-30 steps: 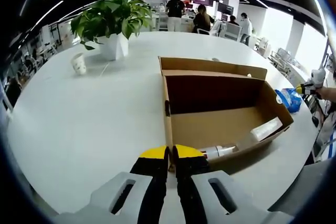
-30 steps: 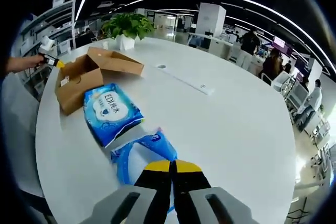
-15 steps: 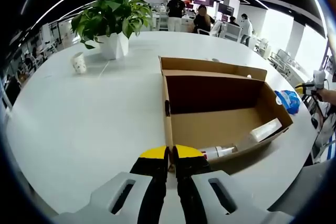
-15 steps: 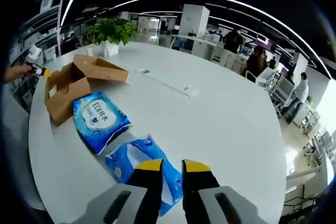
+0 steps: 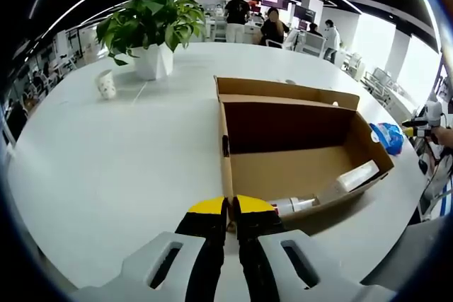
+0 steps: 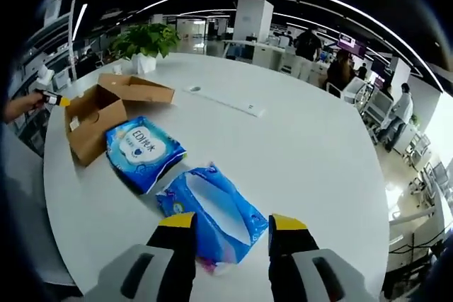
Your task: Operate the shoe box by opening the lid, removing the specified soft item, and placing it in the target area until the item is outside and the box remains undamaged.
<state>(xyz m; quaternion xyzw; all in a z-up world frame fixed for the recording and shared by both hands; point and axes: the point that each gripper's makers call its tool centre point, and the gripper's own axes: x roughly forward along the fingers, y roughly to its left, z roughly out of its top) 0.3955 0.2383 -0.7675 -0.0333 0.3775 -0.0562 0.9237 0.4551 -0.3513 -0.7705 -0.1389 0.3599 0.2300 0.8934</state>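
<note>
Right gripper view: my right gripper stands with its yellow-tipped jaws spread wide and nothing between them. The crinkled blue plastic soft pack lies flat on the round white table, just beyond the jaw tips and centred between them, apart from both. Beside it on the left lies a second blue-and-white wipes packet, near the open brown cardboard shoe box at the far left.

Left gripper view: my left gripper has its jaws pressed together on the near wall of the shoe box, pinning the box at its rim. The lid flap is folded back on the far side. Inside the box rest white tube-like items along the near right wall; I cannot identify them further. A potted green plant in a white pot and a small white cup stand at the far left, well apart from the box.

Judgement: the soft item is outside the box and resting on the table, so the placing step looks complete or nearly so. Next move calls for lifting the right gripper clear without snagging the pack, then easing the left jaws off the cardboard wall without tearing it.
</note>
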